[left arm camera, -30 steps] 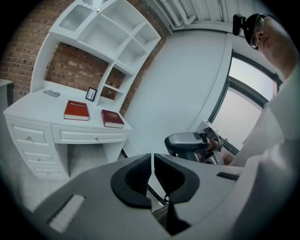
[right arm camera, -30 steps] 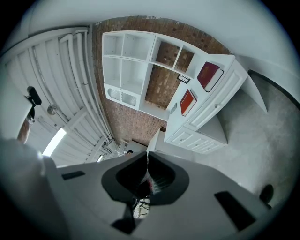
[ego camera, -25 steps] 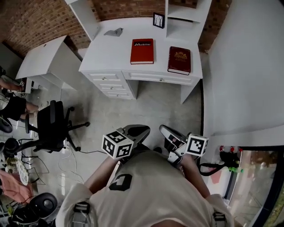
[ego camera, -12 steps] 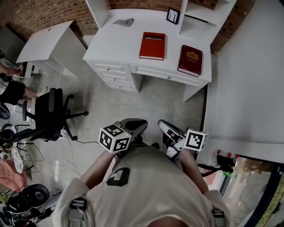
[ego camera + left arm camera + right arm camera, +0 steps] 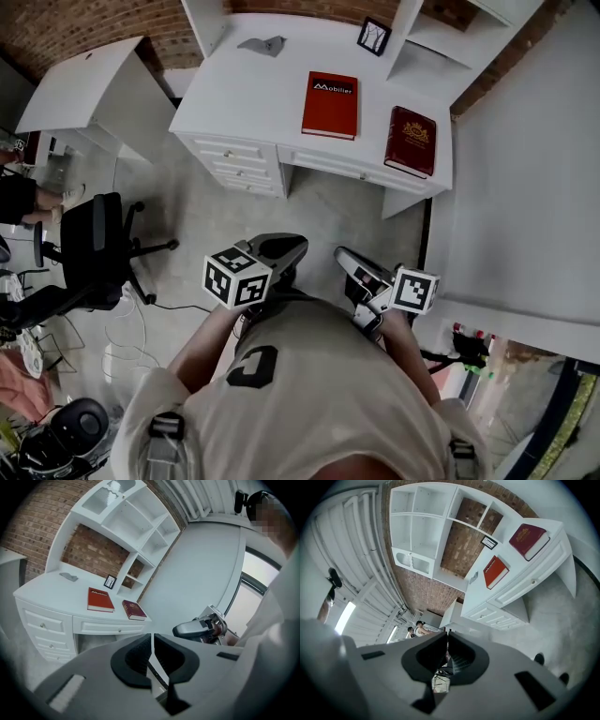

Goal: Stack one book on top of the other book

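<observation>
We hold two grippers low in front of us, over the bare floor and well short of the desk [image 5: 253, 94]. The left gripper [image 5: 286, 246] has its two jaws pressed together with only a thin slit between the pads, and nothing is caught in it. The right gripper [image 5: 345, 260] is the same, with its jaws closed and empty. Each one carries one cube with square markers.

There are two books, and both lie flat on the white desk, side by side but apart, neither on the other. The red book [image 5: 330, 105] sits near the middle of the top, its white title showing. The dark red book [image 5: 411, 141], with a gold crest on its cover, lies toward the right end, close to the front edge.

The desk also holds one small picture frame [image 5: 373, 36], upright at the back, and one small grey thing [image 5: 262, 44] at the back left, too small for us to say what it is. Under the left end we count three drawers [image 5: 239, 169], one above the other.

Off to the left stand one more white table [image 5: 84, 84] and one black office chair [image 5: 89, 248] on the floor.
</observation>
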